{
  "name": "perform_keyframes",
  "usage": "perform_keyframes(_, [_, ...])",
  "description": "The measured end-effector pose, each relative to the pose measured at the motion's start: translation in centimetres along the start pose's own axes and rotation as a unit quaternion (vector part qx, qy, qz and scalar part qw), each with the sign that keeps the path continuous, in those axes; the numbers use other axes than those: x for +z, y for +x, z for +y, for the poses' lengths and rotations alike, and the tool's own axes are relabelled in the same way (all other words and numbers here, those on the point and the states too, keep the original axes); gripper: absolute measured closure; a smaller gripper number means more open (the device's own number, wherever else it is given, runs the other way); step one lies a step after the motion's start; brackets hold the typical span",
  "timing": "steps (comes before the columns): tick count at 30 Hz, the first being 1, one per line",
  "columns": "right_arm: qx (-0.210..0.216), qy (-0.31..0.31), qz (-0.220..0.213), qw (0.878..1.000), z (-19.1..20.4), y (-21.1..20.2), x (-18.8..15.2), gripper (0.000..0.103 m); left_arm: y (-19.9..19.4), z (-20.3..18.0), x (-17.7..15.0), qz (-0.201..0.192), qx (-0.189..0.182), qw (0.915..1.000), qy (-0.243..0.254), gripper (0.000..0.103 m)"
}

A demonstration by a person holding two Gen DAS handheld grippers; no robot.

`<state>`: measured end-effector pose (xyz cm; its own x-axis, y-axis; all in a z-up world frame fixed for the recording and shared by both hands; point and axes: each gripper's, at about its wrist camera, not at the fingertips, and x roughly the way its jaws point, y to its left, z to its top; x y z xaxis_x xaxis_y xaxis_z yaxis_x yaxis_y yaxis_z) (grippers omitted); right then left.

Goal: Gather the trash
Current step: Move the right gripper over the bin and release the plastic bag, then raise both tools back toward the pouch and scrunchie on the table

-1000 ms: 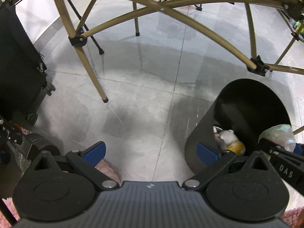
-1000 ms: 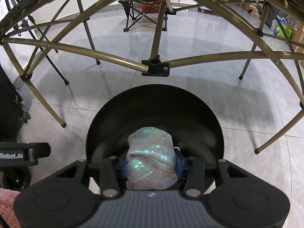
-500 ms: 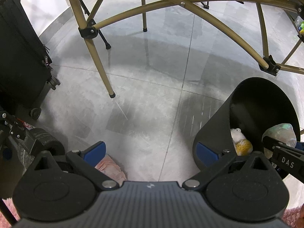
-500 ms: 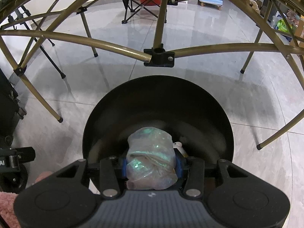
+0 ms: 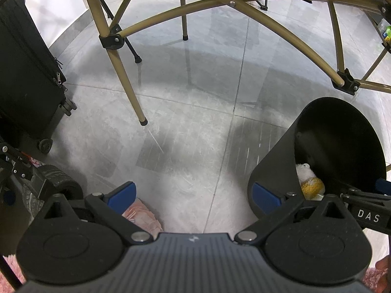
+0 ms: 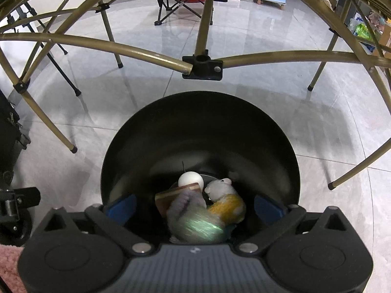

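Glossy grey floor tiles (image 5: 195,112) reflect soft overhead light. A gold tube frame (image 6: 146,51) with black joints arches overhead (its legs rubber-capped). A black suitcase (image 5: 24,73) stands left; a folding chair (image 6: 180,2) sits far back.

Black bin (image 6: 200,131), iridescent greenish wrapper (image 6: 195,227), yellow-and-white plush (image 6: 227,202), gold frame (image 6: 146,51)

A black suitcase (image 5: 23,83) stands beside gold table legs (image 5: 119,70).

Bright even indoor light, glossy floor (image 5: 195,127) glare, fisheye-bent edges — falling wad (image 6: 195,224) motion-blurred
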<state>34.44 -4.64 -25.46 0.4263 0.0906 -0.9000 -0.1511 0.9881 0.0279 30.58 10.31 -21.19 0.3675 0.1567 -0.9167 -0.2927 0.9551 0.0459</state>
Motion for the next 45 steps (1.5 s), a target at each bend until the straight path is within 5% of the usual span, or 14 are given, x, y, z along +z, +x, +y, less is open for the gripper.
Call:
perform_keyframes(28, [0.005,0.006,-0.016,1.000,-0.7,-1.3,0.0,0.000,-1.1,-1.2,0.0,-0.019,-0.006,0.9996,0.017,0.000])
perform_keyframes(45, [0.006,-0.004,-0.122,0.992,-1.7,-7.7,0.6,0.000,-7.6,-2.4,0.0,-0.146,-0.023,0.9886,0.029,0.000])
